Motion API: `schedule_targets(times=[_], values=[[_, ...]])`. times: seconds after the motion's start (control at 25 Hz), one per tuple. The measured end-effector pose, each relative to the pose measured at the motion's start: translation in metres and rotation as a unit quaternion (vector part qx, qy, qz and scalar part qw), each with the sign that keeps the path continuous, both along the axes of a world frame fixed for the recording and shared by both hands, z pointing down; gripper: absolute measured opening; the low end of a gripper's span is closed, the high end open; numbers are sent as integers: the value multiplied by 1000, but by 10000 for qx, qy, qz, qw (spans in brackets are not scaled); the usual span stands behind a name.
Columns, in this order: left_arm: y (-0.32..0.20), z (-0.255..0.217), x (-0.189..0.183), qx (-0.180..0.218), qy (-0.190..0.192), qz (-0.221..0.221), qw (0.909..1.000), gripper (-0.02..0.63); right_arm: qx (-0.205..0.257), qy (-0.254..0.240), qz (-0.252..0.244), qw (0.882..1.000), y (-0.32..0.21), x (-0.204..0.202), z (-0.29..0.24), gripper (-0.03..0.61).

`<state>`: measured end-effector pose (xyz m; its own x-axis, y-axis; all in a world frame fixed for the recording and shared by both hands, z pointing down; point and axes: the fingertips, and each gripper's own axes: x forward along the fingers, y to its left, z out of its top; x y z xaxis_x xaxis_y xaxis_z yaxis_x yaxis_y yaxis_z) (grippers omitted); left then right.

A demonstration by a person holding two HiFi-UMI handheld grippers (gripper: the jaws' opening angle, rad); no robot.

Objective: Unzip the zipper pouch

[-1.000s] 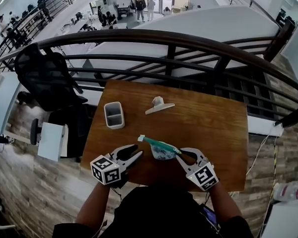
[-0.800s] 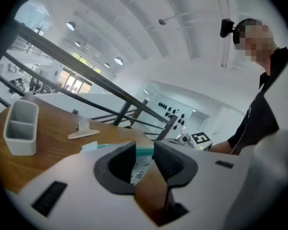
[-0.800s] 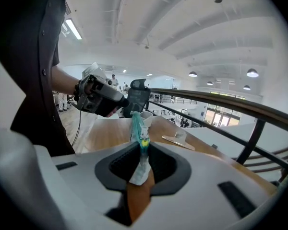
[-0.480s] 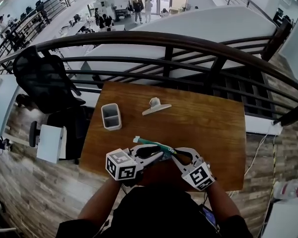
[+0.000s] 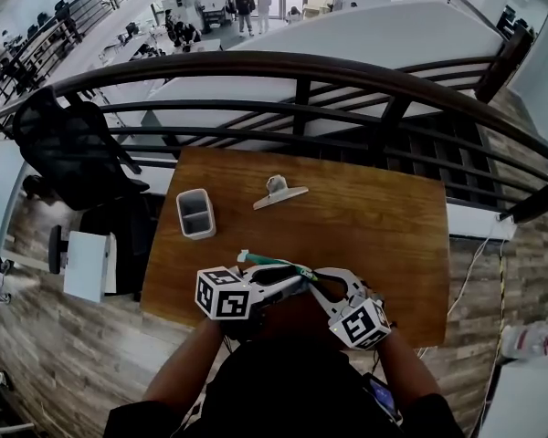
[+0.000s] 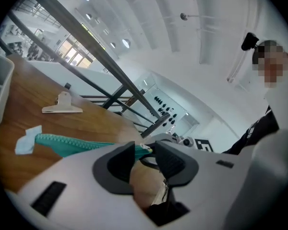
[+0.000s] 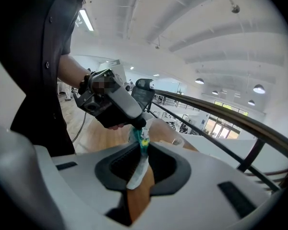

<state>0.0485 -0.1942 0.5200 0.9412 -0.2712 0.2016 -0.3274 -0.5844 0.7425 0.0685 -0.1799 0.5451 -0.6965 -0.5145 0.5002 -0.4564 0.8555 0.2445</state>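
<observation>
Pouch end pinched in the closed jaws of the right gripper; left gripper jaws, just widened, seemingly straddle the zipper pull.

Smooth, grained brown wooden table; teal cloth-taped zipper pouch with a translucent plastic body; dark matt metal railing.

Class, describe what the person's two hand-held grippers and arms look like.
Both the left hand-held gripper and the right hand-held gripper have pale grey bodies, dark grey pads and a white cube with black square markers. The person wears a black top; the forearms are uncovered. The left jaws have just been opening, the zipper pouch's end between them.
</observation>
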Motion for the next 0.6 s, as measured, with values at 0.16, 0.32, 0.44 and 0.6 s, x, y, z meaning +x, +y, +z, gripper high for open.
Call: schedule_targets(times=[0.16,0.32,0.44,0.6], values=[[2,5,2,-193,15,59,9998,138,87,131,-116,9998,2,1,1,49],[2,12,6,-252,-182,94,9995,138,251,353,-238,9988,3,-2,0,49],[4,19,6,-124,-501,203,9985,141,441,624,-383,9963,4,-8,1,49],[5,21,7,-55,-660,280,9974,140,466,747,-418,9952,4,-9,3,49]])
